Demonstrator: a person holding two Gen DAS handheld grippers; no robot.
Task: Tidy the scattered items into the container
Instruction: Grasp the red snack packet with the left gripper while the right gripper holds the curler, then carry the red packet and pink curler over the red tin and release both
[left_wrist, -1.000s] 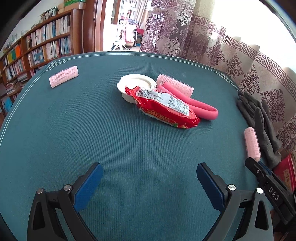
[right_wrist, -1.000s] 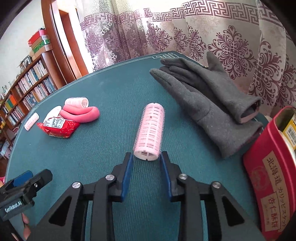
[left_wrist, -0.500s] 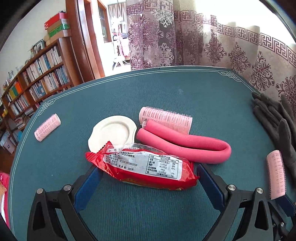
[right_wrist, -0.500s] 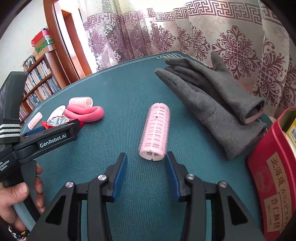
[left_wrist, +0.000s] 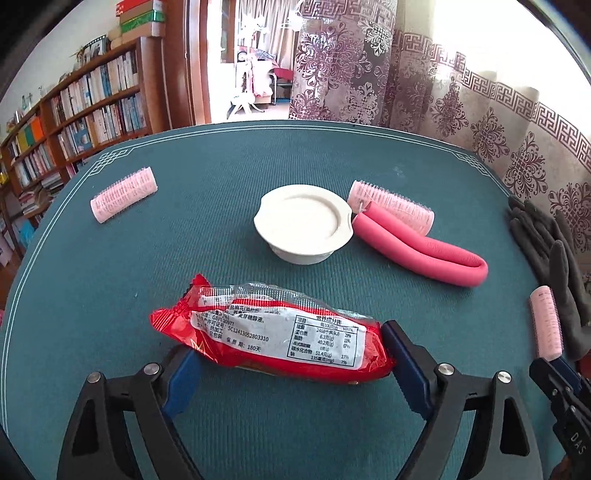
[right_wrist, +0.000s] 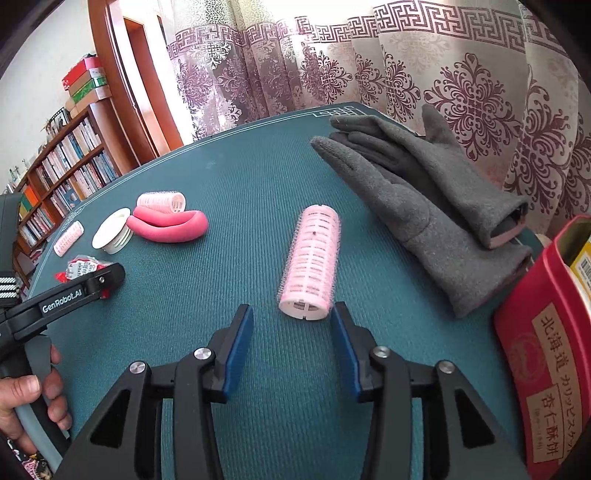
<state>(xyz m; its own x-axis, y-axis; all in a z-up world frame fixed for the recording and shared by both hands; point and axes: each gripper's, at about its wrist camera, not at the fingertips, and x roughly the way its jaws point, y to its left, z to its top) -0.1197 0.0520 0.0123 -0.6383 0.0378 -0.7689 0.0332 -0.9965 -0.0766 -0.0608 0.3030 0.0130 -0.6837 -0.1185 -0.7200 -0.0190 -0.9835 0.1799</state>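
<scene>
Red snack packet (left_wrist: 273, 334) lies crosswise between the blue pads of the left gripper (left_wrist: 291, 363), whose jaws are closing; its ends sit at or just beside the pads, and a firm grip cannot be told. Beyond it stand a white cup (left_wrist: 303, 223), a pink foam tube (left_wrist: 417, 247) and two rollers (left_wrist: 123, 194) (left_wrist: 391, 205). The right gripper (right_wrist: 291, 341) stands apart, empty, a pink roller (right_wrist: 312, 262) just ahead of its tips, not between them. Grey gloves (right_wrist: 436, 206) lie to its right; the red tin (right_wrist: 546, 354) stands nearest right.

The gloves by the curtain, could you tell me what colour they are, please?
The gloves are dark grey; the right wrist view shows them best.
</scene>
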